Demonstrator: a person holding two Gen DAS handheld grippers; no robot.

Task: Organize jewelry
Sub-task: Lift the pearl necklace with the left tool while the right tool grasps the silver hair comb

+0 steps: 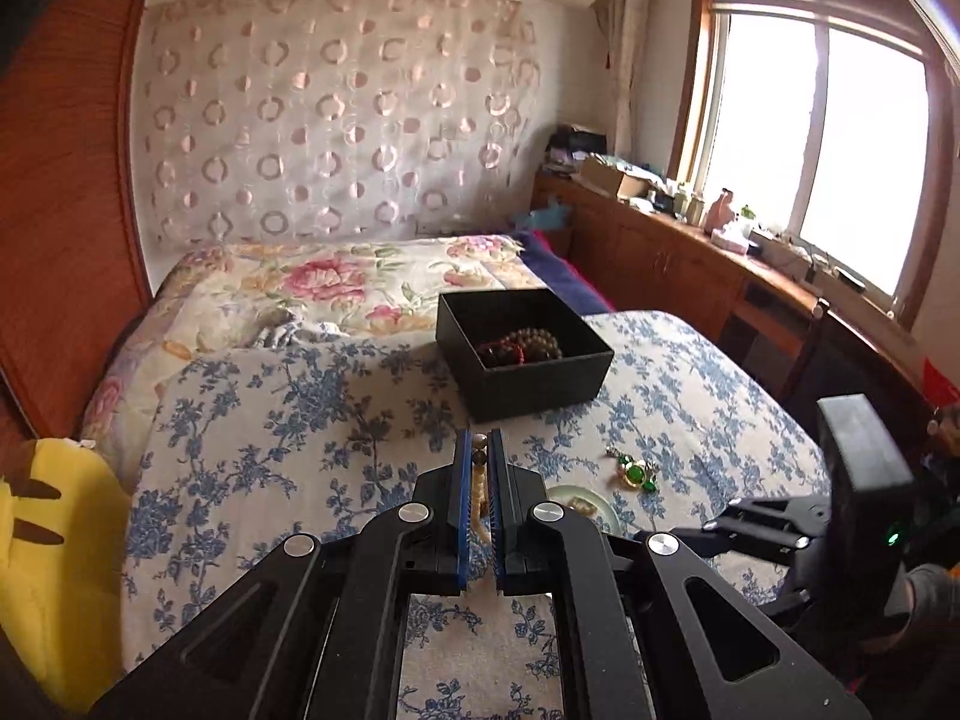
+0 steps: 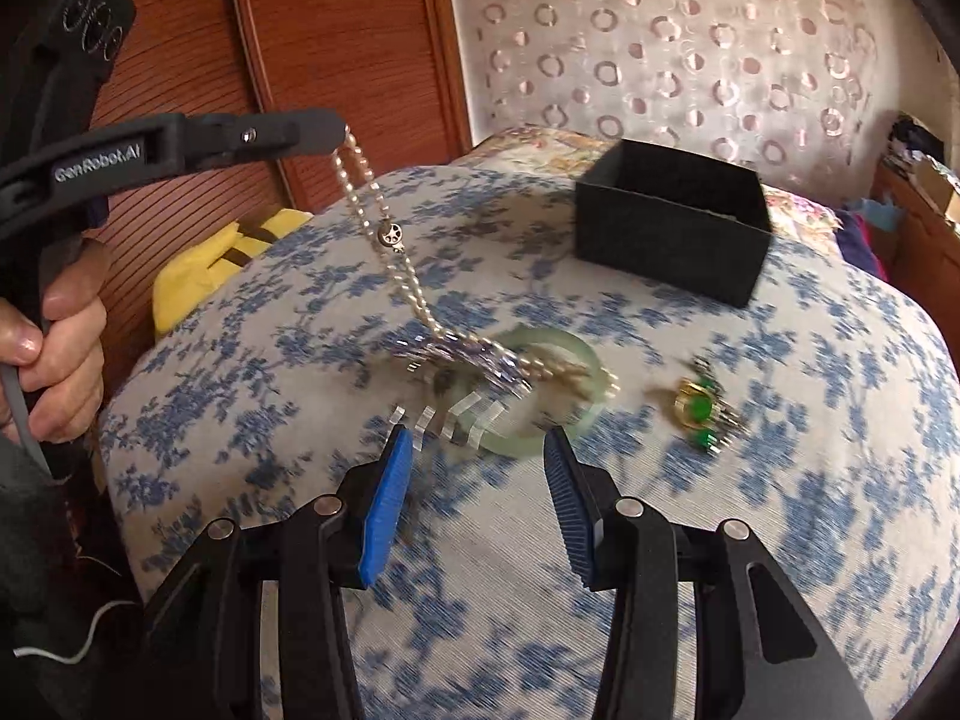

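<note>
My left gripper [image 1: 478, 441] is shut on a pearl necklace [image 2: 384, 222], seen between its blue pads [image 1: 462, 498]. In the right wrist view the left gripper [image 2: 336, 132] holds the strand above the bed, its lower end with a purple pendant [image 2: 462, 357] trailing onto a pale green jade bangle [image 2: 540, 414]. A gold and green brooch [image 2: 702, 408] lies to the right of the bangle; it also shows in the left wrist view [image 1: 637, 471]. A black open box [image 1: 522, 348] holds dark bead bracelets [image 1: 531, 345]. My right gripper [image 2: 477, 444] is open just in front of the bangle.
Everything lies on a bed with a blue floral cover [image 2: 780, 540]. A yellow plush toy [image 1: 54, 570] sits at the bed's left edge. A wooden wardrobe [image 2: 336, 30] stands behind. A cluttered wooden counter [image 1: 690, 240] runs under the window on the right.
</note>
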